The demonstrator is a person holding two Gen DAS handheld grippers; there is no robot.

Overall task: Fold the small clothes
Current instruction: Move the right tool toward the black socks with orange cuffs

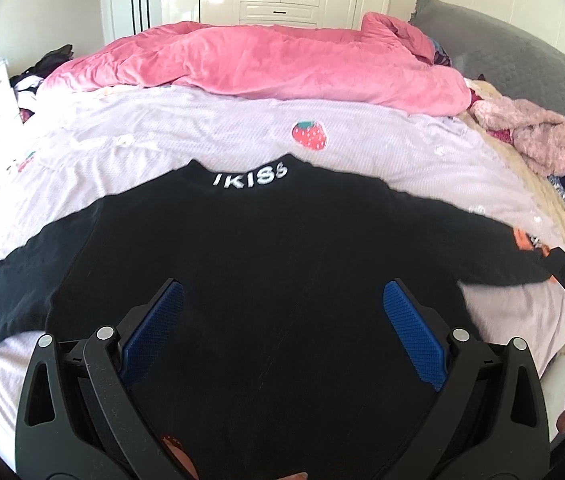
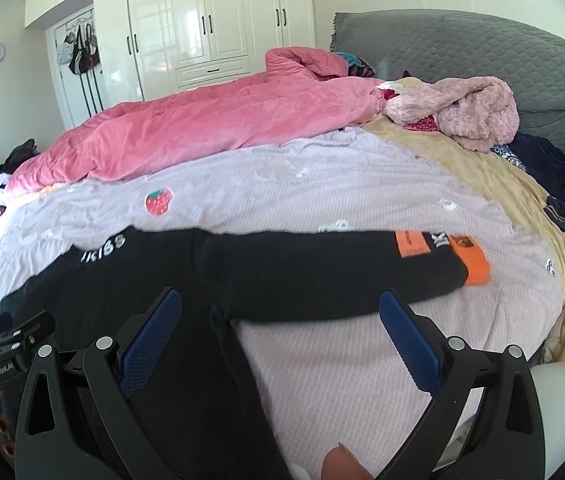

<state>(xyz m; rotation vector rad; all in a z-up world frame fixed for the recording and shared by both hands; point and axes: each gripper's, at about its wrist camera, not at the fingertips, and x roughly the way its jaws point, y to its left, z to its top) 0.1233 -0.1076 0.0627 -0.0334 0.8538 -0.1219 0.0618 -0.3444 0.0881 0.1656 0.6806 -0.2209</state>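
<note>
A small black top (image 1: 266, 248) with white "IKISS" lettering (image 1: 249, 176) on its collar lies flat on the lilac bedsheet (image 1: 186, 136), both sleeves spread out. My left gripper (image 1: 282, 300) hovers open above the top's body, nothing between its blue pads (image 1: 154, 332). In the right wrist view the same black top (image 2: 130, 280) stretches its right sleeve (image 2: 322, 280) out to an orange cuff (image 2: 476, 266). My right gripper (image 2: 280, 312) stands open over the top's right side edge and armpit, holding nothing. The other gripper's body (image 2: 6, 344) shows at the left.
A pink quilt (image 1: 250, 64) is bunched along the far side of the bed. A fluffy pink garment (image 2: 462, 112) and dark clothes (image 2: 554, 184) lie near the grey headboard (image 2: 482, 44). White wardrobes (image 2: 202, 20) stand behind. A fingertip (image 2: 342, 462) shows at the bottom.
</note>
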